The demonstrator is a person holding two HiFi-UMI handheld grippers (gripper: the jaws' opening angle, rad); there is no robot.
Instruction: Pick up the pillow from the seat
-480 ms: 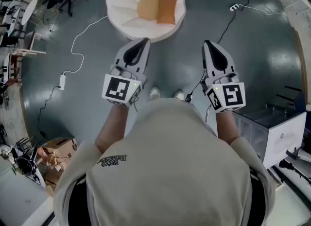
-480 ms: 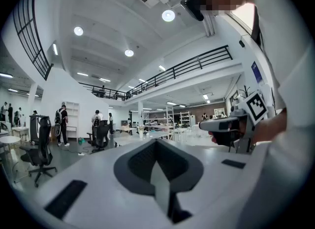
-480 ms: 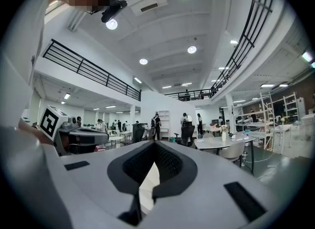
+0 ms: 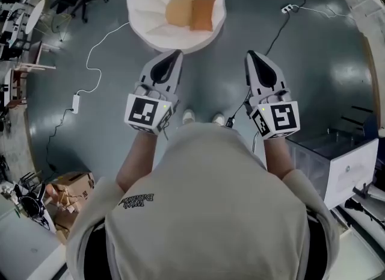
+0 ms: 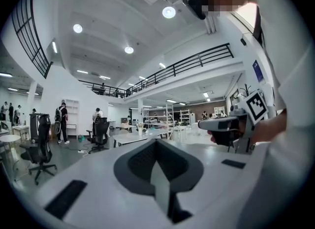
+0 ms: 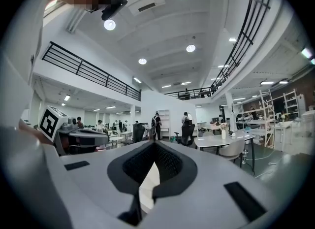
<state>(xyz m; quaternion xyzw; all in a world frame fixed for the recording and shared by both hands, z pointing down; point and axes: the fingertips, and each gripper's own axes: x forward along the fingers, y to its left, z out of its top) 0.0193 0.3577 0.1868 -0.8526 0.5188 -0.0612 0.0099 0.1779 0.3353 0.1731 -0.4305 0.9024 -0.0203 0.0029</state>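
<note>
On the shirt (image 4: 204, 224), well apart from the pillow (image 4: 203, 12), lettering (image 4: 136, 199) is illegible.

Cut off, covered, too small

The white seat (image 4: 144, 14) loses its far rim to the head view's top edge, and the orange pillow (image 4: 203, 12) covers the right edge of the round tan cushion (image 4: 176, 10). The person's torso (image 4: 204, 212) hides the legs, leaving only shoe tips (image 4: 190, 116), and one shoulder covers part of a cardboard box (image 4: 75, 185). The distant people (image 5: 62, 119) in the gripper views are too small to make out.
</note>
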